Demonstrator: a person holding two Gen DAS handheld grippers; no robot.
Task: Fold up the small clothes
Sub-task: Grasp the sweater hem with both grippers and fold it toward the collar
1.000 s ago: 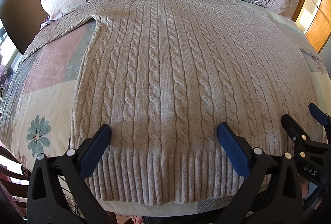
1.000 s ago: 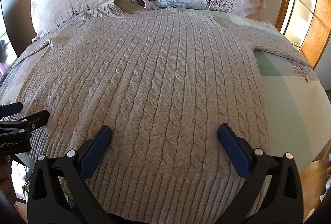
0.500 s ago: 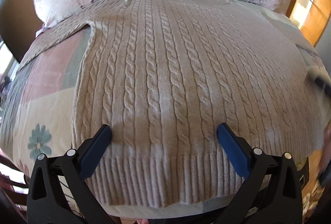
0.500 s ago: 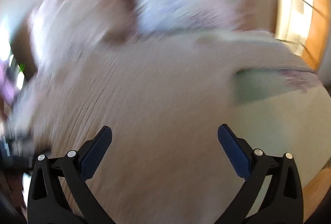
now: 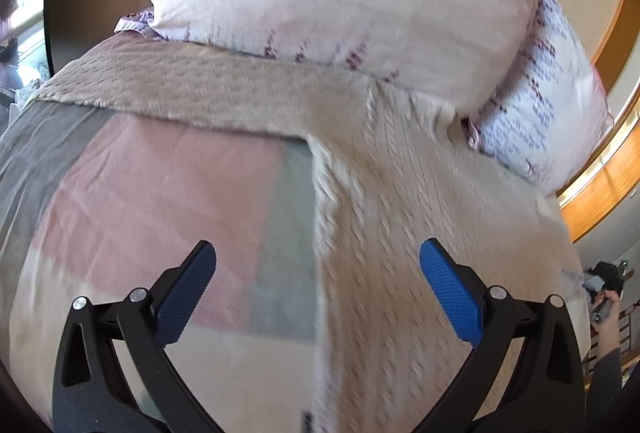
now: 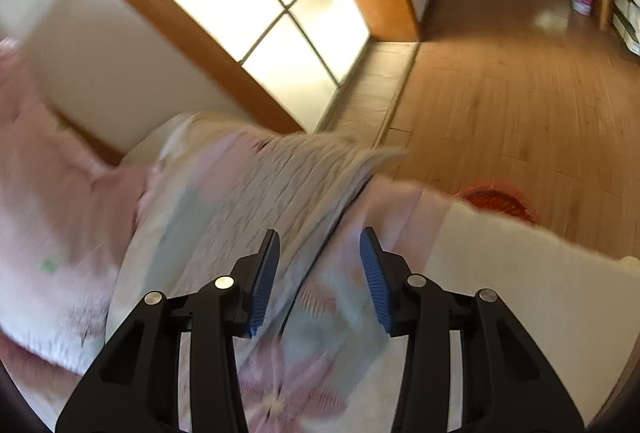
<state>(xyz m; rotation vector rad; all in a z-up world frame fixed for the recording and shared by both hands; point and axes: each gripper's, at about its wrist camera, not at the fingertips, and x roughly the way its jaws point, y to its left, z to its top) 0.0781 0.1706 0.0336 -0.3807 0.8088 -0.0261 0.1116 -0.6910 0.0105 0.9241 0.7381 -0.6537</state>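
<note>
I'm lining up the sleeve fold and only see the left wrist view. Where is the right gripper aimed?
Observer: The right gripper points along a sweater sleeve that runs toward the edge of the bed.
Operator: Is it gripping that sleeve?
Observer: No, its jaws stand apart with nothing clamped. Blur hides how high it is above the knit.
Operator: Anything beyond the bed there?
Observer: A red basket sits on the wooden floor.
</note>
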